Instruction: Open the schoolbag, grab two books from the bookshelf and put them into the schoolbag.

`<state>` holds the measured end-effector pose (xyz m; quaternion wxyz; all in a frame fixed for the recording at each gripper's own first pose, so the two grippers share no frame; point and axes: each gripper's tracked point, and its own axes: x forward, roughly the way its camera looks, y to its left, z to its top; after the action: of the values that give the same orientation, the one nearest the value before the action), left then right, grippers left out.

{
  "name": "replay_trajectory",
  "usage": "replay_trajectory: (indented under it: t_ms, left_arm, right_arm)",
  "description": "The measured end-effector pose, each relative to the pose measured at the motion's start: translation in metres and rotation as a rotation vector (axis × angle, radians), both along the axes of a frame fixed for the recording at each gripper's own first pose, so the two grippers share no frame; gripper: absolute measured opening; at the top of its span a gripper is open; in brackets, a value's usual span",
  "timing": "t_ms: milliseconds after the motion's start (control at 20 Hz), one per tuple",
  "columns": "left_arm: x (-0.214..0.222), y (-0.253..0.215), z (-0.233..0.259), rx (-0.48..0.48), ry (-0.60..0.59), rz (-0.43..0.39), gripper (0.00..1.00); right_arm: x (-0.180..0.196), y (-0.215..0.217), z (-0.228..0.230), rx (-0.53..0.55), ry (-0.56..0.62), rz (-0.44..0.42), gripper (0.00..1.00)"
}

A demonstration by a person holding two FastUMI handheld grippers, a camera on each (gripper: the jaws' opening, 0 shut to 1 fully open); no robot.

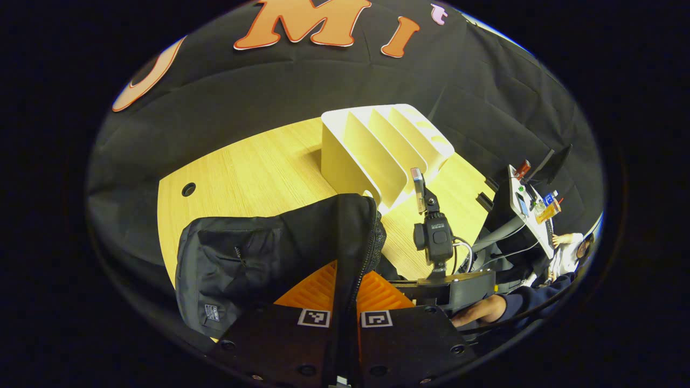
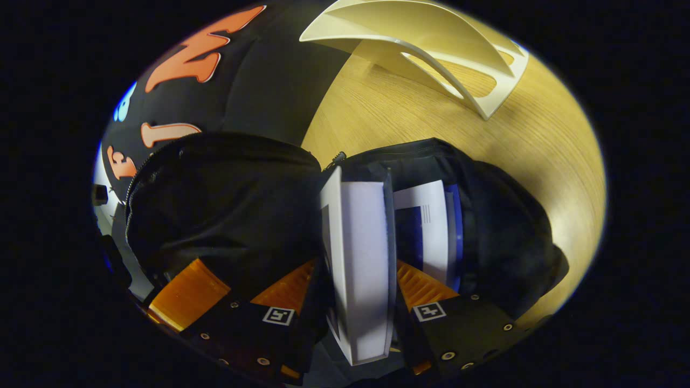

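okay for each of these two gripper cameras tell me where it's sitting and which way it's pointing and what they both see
Left gripper view: rides the left gripper, pinching the schoolbag flap; faces the empty bookshelf, with the right gripper and a hand beyond.
Right gripper view: rides the right gripper, looking down into the open schoolbag; its fingers clamp a white book beside another book.
Shared: schoolbag, bookshelf, wooden table.

Left tongs (image 1: 345, 302) clamping schoolbag (image 1: 259, 258) flap
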<state>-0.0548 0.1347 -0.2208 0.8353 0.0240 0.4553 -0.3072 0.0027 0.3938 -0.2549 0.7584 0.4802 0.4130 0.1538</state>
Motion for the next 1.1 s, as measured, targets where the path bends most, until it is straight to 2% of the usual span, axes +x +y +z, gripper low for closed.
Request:
replay_trajectory:
  t_ms: [50,100,150,200,250,300,400,500,550,750,900,950,1100]
  left_arm:
    - [0.000,0.001,-0.001,0.002,-0.002,0.006,0.07]
    - [-0.001,-0.001,-0.004,0.000,-0.003,0.008,0.07]
    - [-0.003,-0.002,-0.007,-0.002,-0.002,0.008,0.07]
    - [-0.006,-0.004,-0.008,-0.006,-0.004,0.004,0.08]
    - [-0.007,-0.006,-0.010,-0.009,-0.009,-0.002,0.12]
    - [-0.007,-0.007,-0.011,-0.012,-0.020,-0.010,0.15]
    - [-0.008,-0.013,-0.011,-0.031,-0.024,-0.029,0.23]
    - [-0.010,-0.019,-0.013,-0.047,-0.031,-0.048,0.36]
    - [-0.011,-0.022,-0.013,-0.051,-0.035,-0.057,0.48]
    - [-0.012,-0.036,-0.011,-0.071,-0.060,-0.089,0.83]
    - [-0.008,-0.050,0.003,-0.074,-0.133,-0.108,0.92]
    - [-0.002,-0.055,0.009,-0.071,-0.170,-0.104,0.97]
    - [0.009,-0.072,0.031,-0.081,-0.267,-0.064,0.97]
  right_arm:
    - [-0.003,-0.010,-0.004,-0.071,-0.002,0.022,0.68]
    - [-0.007,-0.018,-0.005,-0.129,-0.017,0.043,0.58]
    - [-0.009,-0.024,-0.005,-0.176,-0.026,0.060,0.79]
    - [-0.010,-0.031,-0.004,-0.216,-0.032,0.067,0.83]
    - [-0.014,-0.042,-0.002,-0.261,-0.035,0.067,0.75]
    - [-0.013,-0.052,-0.001,-0.299,-0.043,0.064,0.96]
    - [-0.013,-0.074,0.005,-0.364,-0.064,0.035,0.98]
    - [-0.010,-0.097,0.014,-0.415,-0.080,-0.009,0.98]
    - [-0.008,-0.108,0.019,-0.434,-0.091,-0.032,0.98]
    - [-0.002,-0.156,0.042,-0.514,-0.125,-0.135,0.99]
    - [-0.004,-0.194,0.061,-0.576,-0.164,-0.207,0.98]
    - [-0.001,-0.204,0.073,-0.591,-0.199,-0.237,0.99]
    - [0.004,-0.244,0.113,-0.710,-0.319,-0.294,0.98]
